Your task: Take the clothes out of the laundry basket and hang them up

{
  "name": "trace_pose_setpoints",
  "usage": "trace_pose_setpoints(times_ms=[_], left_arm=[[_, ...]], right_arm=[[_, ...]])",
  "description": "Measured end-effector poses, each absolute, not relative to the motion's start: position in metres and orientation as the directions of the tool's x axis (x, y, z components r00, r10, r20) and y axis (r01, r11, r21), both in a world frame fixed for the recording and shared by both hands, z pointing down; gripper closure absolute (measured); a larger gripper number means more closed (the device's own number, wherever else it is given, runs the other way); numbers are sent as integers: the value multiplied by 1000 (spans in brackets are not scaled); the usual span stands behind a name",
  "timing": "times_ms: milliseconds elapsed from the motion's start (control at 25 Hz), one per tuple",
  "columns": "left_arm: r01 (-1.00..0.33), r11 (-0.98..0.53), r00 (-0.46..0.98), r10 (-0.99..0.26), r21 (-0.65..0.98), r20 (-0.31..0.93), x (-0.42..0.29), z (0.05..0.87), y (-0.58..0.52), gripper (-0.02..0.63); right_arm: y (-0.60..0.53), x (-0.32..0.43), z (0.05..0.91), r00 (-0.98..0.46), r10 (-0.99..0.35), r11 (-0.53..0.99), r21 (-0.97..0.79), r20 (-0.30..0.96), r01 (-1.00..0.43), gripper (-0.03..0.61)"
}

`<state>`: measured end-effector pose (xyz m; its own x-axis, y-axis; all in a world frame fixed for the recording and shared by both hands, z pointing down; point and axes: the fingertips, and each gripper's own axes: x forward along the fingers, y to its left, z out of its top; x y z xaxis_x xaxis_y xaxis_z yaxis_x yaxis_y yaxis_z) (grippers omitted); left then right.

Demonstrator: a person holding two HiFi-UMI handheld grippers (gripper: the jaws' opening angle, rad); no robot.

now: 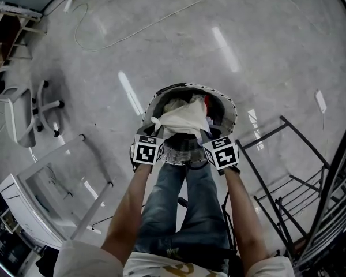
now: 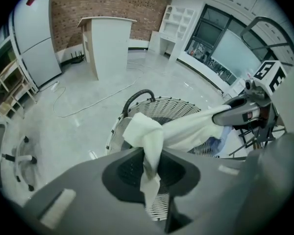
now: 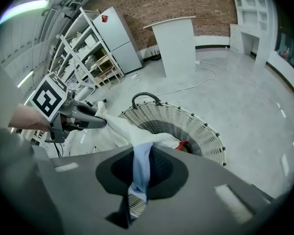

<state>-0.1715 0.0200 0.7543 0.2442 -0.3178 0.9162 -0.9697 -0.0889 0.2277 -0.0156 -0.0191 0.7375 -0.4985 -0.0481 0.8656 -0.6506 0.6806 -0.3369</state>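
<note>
Both grippers are holding one cream-white cloth garment (image 1: 181, 120) above the round white woven laundry basket with a dark handle (image 1: 228, 101), which is sitting on the pale glossy floor at 12 o'clock from the person's knees. The left gripper (image 1: 153, 133) is clenching a bunched corner of the garment at its 9 o'clock end, with cloth spilling out on both sides of the closed jaws. The right gripper (image 1: 210, 136) is also pinching shut at the 3 o'clock end, on a pale blue fold (image 3: 139, 165) that is running into the cream cloth. Whether that fold is part of the same garment I cannot tell. The cloth is stretching between the two grippers and draping over the basket's opening.

The task is looking to be at an early stage. This garment is only partly clear of the basket, and more clothes, including white pieces (image 1: 173, 104) and a red one (image 1: 206, 103), are lying inside. The black metal drying rack (image 1: 305, 142) at 4 o'clock is showing bare bars, so the hanging is yet to come.
</note>
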Motion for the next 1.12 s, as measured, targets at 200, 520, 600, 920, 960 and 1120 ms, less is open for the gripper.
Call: trace_pose_setpoints(times_ms=[200, 520, 600, 920, 960, 1120], left_arm=[[-968, -121, 251, -346, 222, 904, -174, 721, 13, 552], [-958, -196, 273, -391, 211, 879, -176, 664, 0, 552], [-954, -212, 281, -402, 210, 872, -175, 649, -2, 552], [-942, -265, 311, -448, 208, 838, -171, 590, -14, 552], [-940, -271, 314, -454, 207, 834, -171, 582, -14, 552], [-933, -298, 329, -477, 202, 815, -169, 552, -16, 552]], right_arm=[[-23, -17, 707, -511, -83, 673, -330, 855, -661, 534], [-23, -15, 652, -513, -151, 662, -299, 845, -687, 534], [-23, -13, 637, -515, -171, 654, -294, 840, -697, 534], [-30, -8, 576, -525, -252, 638, -269, 813, -722, 534], [-29, -8, 568, -527, -261, 635, -267, 809, -725, 534], [-29, -6, 536, -530, -304, 629, -250, 792, -736, 534]])
